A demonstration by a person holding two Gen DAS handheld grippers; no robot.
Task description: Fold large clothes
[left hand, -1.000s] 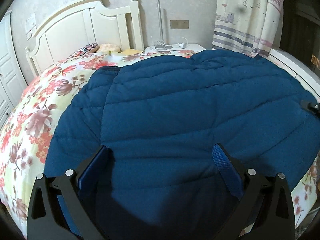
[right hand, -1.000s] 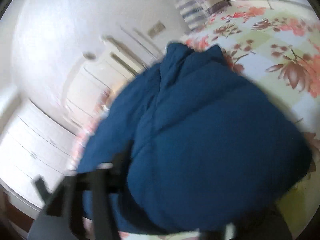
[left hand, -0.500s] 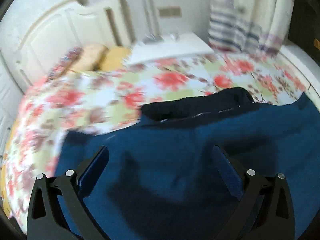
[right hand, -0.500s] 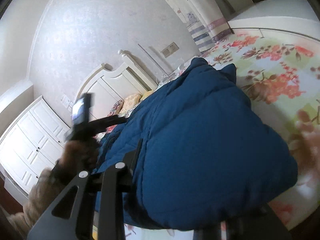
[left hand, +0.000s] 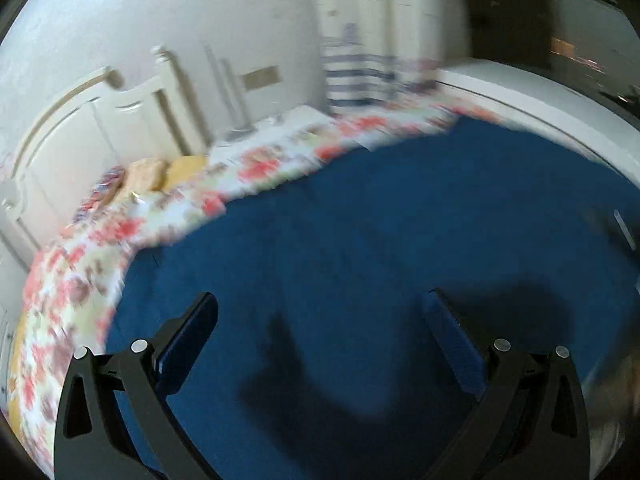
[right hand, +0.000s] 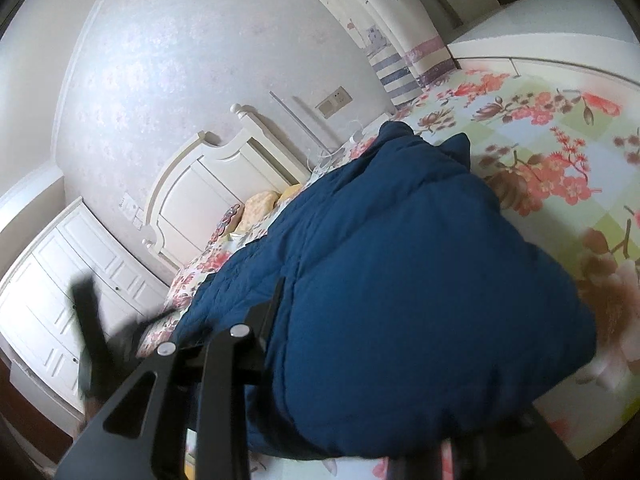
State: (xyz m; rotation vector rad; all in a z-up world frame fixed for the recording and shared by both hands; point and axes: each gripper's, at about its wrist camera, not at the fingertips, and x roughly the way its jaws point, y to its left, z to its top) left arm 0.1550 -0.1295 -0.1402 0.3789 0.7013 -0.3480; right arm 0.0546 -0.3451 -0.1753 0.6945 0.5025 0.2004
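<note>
Gripping blue jacket (right hand: 400,280), right tool (right hand: 352,364)

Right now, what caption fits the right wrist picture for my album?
Right gripper clamps a puffy blue jacket on the flowered bed.

No text, label, brand, number or sign can be read anywhere in either view.

It was a home bedroom — a bed (right hand: 560,128) with floral bedspread, white headboard (right hand: 208,188), pillows (right hand: 260,208), curtain (right hand: 400,52) and white wardrobe (right hand: 60,292).
</note>
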